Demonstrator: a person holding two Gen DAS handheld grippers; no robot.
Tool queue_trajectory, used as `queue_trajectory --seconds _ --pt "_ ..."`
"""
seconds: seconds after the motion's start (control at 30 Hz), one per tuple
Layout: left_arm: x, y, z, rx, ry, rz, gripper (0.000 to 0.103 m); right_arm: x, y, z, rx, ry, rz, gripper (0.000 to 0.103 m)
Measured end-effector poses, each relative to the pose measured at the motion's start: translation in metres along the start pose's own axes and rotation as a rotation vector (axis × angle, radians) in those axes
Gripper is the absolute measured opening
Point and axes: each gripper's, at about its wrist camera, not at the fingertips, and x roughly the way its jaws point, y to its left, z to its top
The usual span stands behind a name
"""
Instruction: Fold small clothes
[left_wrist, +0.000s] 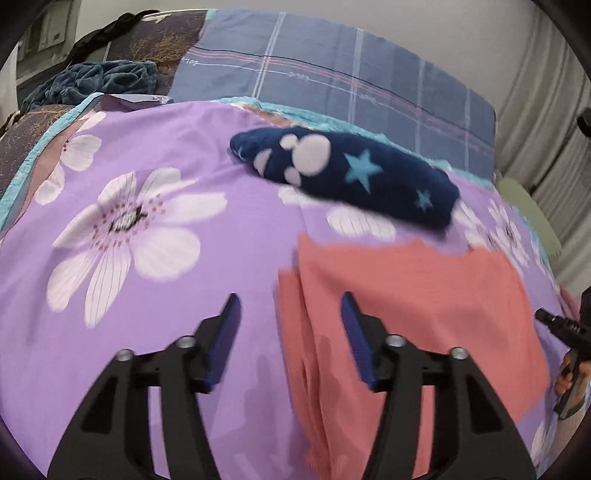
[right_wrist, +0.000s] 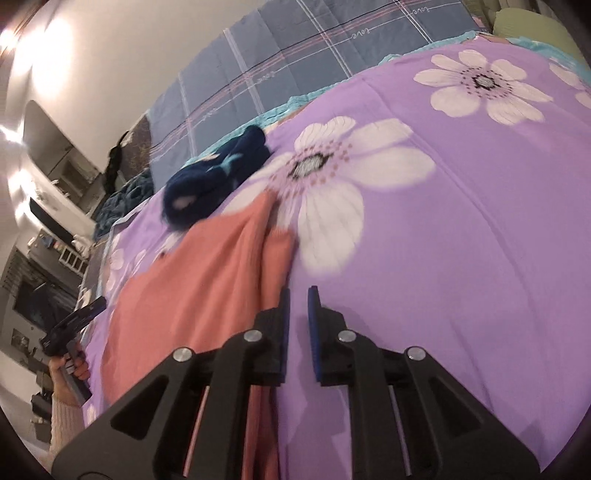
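Coral garment (left_wrist: 406, 314) lies flat, long axis toward the navy bundle (left_wrist: 343, 173)

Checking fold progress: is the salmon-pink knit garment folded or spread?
Partly folded: the salmon-pink knit garment has one side flap doubled over, the rest flat.

The folded cloth (left_wrist: 413, 306) is lying flat on the bedspread (left_wrist: 155, 280), with the rolled-up sock thing (left_wrist: 343, 173) sitting just behind it. A checked sheet (left_wrist: 332, 81) is lying further back, a crumpled blanket (left_wrist: 99, 81) off left.
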Motion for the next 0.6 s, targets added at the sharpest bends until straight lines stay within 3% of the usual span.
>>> queue_trajectory --seconds 0.07,0.17,0.33,0.5,0.6 --pt "-0.017 -0.007 -0.024 0.026 0.001 0.000 0.060 -0.022 0.003 -0.021 -0.014 0.007 0.020 0.014" --pt "-0.041 -0.012 -0.057 0.036 0.002 0.008 0.063 -0.051 0.006 -0.056 -0.034 0.013 0.030 0.027" --pt "-0.076 -0.015 -0.101 0.036 0.006 0.021 0.063 -0.081 0.014 -0.100 -0.074 0.023 0.021 0.030" --pt "-0.088 -0.029 -0.126 0.090 0.033 0.023 0.063 -0.087 0.019 -0.117 -0.048 0.041 0.052 0.036" --pt "-0.080 -0.017 -0.139 -0.053 0.100 -0.022 0.063 -0.082 0.019 -0.125 0.028 0.072 0.076 0.041"
